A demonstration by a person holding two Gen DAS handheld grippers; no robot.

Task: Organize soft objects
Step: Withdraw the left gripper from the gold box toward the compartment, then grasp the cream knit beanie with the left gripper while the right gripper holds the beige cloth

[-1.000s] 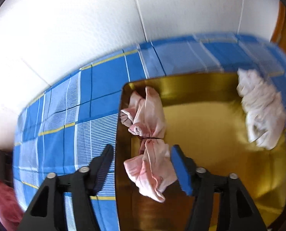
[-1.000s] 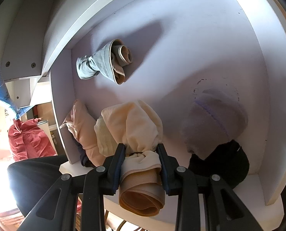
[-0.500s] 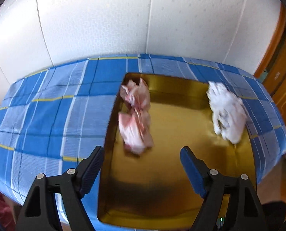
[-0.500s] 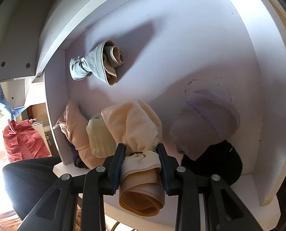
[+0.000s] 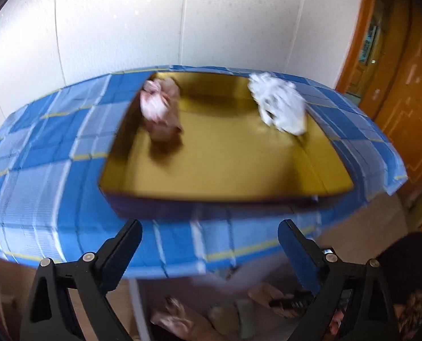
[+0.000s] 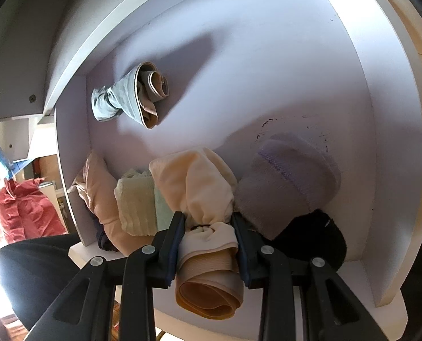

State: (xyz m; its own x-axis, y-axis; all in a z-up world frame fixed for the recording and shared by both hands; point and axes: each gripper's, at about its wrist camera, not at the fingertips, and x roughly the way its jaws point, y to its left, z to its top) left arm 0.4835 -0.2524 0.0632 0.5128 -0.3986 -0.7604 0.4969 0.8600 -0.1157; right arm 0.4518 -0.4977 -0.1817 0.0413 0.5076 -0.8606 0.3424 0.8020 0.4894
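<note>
— So, what's the left gripper (image 5: 210,237) doing?
— Its jaws are opening wide, nothing between them, over the near edge of the blue checked tablecloth (image 5: 40,153). Beyond it sits the shallow gold tray (image 5: 225,164) with 2 bundles inside — a pink tied cloth bundle (image 5: 161,108) by the left wall, a white crumpled cloth (image 5: 279,105) at the far right corner.
— And the right gripper (image 6: 209,230)?
— Clamped tight on a cream tied sock bundle (image 6: 202,190), low inside the white drawer (image 6: 282,65). A pale green folded cloth (image 6: 137,201) touches it on the left, a grey knitted roll (image 6: 284,184) on the right — a blue-grey rolled sock bundle (image 6: 128,99) lies apart, farther back.
</note>
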